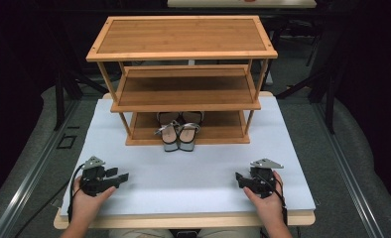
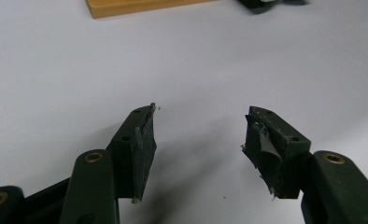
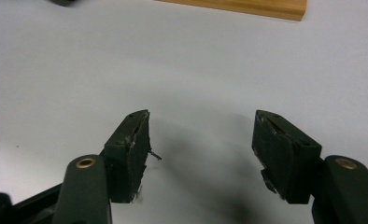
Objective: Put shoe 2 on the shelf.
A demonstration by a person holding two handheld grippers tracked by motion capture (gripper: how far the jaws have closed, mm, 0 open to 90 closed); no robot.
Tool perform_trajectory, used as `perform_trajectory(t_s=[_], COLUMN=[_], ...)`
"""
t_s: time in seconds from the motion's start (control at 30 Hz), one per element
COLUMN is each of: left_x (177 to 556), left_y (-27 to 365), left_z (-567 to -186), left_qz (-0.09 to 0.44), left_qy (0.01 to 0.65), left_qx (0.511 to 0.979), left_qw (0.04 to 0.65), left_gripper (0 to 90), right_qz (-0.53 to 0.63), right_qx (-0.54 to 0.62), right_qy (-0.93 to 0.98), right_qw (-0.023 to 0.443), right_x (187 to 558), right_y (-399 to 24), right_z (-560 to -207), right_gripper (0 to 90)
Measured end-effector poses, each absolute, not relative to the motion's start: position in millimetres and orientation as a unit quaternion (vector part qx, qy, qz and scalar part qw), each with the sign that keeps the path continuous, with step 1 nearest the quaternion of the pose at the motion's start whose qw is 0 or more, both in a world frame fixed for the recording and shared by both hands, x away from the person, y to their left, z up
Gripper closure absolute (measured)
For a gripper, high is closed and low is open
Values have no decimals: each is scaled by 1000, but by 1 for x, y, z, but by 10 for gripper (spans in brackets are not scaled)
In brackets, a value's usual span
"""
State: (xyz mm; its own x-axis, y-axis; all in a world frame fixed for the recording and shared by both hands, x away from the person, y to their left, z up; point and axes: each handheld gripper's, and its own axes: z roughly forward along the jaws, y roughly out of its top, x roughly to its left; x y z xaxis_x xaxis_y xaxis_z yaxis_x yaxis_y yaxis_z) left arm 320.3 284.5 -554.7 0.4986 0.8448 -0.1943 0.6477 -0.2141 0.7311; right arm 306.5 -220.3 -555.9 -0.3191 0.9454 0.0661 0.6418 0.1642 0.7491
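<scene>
A person's two hands rest low over the near edge of the white table top (image 1: 149, 148), each holding a black two-jaw gripper. The left gripper (image 1: 123, 177) sits toward the near left corner, its jaws pointing inward across the surface; the right gripper (image 1: 238, 178) sits toward the near right corner, its jaws likewise turned toward the middle. Both stand wide with nothing between them: in the left gripper view the left gripper (image 2: 199, 128) has only bare white surface between its worn pads (image 2: 142, 144), and in the right gripper view the right gripper (image 3: 201, 133) shows the same, its shadow dark on the table beneath. Well apart from both, at the far middle of the table, stands a three-tier bamboo shoe rack (image 1: 183, 37). A pair of silver sandals (image 1: 179, 132) lies side by side on its bottom shelf at the front edge, toes poking out over the rim toward the person. The two upper shelves are bare wood.
</scene>
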Motion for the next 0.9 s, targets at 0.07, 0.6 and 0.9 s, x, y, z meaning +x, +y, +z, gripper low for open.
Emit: perform_trajectory(t_s=[0.07, 0.6, 0.9], left_x=[320, 318, 317], left_y=[281, 264, 265], left_z=[-556, -559, -556], left_qz=[126, 132, 141], left_qy=[481, 444, 445], left_qx=[773, 804, 800], left_qw=[394, 373, 378], left_gripper=[424, 412, 412], right_qz=[365, 352, 358], right_qx=[535, 516, 512], right_qy=[734, 747, 746], right_qw=[204, 227, 230], right_x=[307, 309, 308], right_y=[-221, -212, -211], right_z=[-558, -566, -564], right_gripper=[365, 365, 365])
